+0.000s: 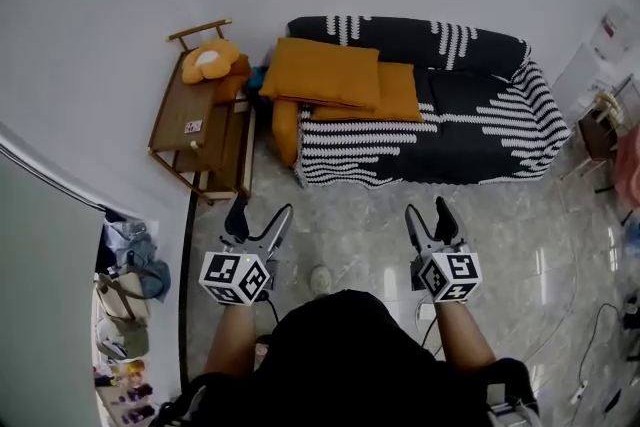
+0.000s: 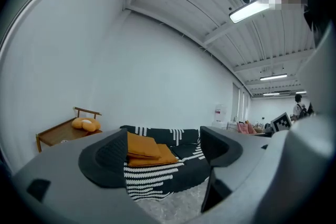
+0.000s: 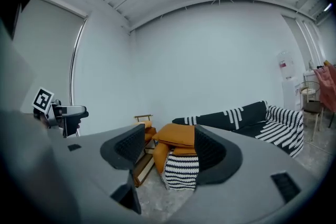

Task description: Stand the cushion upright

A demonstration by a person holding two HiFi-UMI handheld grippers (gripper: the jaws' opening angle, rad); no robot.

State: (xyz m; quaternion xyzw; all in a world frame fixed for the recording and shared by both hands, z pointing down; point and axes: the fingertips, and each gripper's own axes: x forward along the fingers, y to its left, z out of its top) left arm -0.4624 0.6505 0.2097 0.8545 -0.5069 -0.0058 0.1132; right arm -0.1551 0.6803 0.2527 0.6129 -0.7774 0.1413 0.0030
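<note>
Since the orange cushion point(image 1: 325, 72) lies flat on the sofa's point(image 1: 470, 120) left end, well apart from both hands, left gripper point(image 1: 260, 219) and right gripper point(image 1: 428, 215) point toward it, jaws released and empty, probably readying a two-sided grab.

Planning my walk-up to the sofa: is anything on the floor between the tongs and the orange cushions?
Nothing visible does. Only bare floor lies between the sofa and the left tongs and right tongs, both open and empty. The top cushion lies flat on a second cushion; the wooden table stands aside, left of the sofa.
</note>
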